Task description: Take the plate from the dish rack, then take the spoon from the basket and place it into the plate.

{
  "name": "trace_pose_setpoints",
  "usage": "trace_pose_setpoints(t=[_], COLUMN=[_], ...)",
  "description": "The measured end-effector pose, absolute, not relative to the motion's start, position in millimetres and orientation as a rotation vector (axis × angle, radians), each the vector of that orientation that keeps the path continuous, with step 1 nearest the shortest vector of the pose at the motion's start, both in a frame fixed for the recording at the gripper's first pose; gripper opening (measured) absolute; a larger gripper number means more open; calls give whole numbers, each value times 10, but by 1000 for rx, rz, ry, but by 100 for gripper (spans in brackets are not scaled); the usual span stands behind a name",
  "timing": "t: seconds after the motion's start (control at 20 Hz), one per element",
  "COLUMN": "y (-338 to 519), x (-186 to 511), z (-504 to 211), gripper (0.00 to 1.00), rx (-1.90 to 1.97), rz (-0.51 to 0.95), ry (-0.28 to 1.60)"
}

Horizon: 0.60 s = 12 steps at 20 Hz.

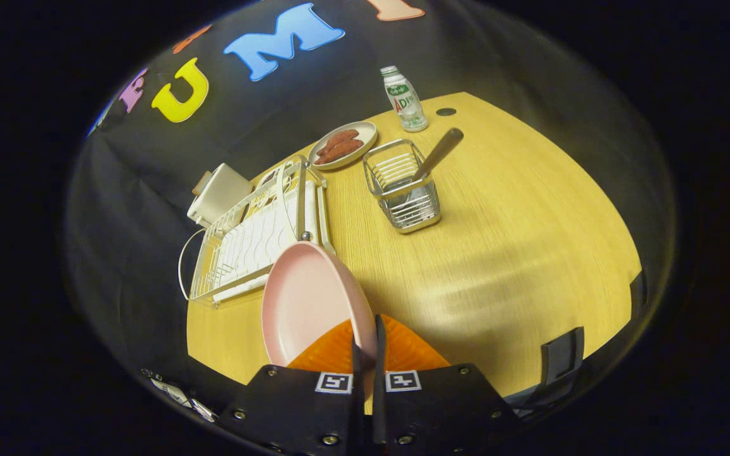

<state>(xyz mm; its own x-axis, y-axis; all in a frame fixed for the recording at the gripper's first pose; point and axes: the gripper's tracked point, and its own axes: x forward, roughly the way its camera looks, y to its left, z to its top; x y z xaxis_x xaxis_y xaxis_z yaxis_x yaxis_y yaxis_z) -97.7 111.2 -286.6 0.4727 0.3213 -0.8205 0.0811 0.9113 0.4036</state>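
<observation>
At the far left of the frame, against the booth's black wall, a white box (218, 193) sits just beyond the rack (251, 244), a white wire dish rack lying on the left part of the wooden table (498, 253) with nothing visible in its slots. Below and right of the rack, at lower centre, the pink plate (305, 301) is held on edge, tilted, its rim pinched in the gripper (365, 351), whose two fingers are drawn close together with the plate's edge between them; both seem to press on it, so the grip looks firm. So the first step, getting the plate off the rack, appears done, with the plate in the air or just over the table near the rack's corner. Up and to the right, a small oval dish (343, 144) holding sausages lies behind the rack. Right of that, near the middle of the frame, the wire basket (403, 187) stands upright with the spoon (438, 154) leaning out of it, handle up to the right. Beyond it, at upper centre-right, stands a small bottle (405, 99). The next move calls for laying the plate flat on bare table, likely in the open wood ahead of the fingers, then opening up and reaching for the spoon's handle
</observation>
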Motion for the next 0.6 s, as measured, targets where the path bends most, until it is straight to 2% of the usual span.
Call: trace_pose_setpoints(t=[0.5,0.6], y=[1480,1468], x=[-1019,-991], z=[-3279,-3256], gripper=[5,8], rx=[410,382], rz=[253,273], ry=[1160,1151])
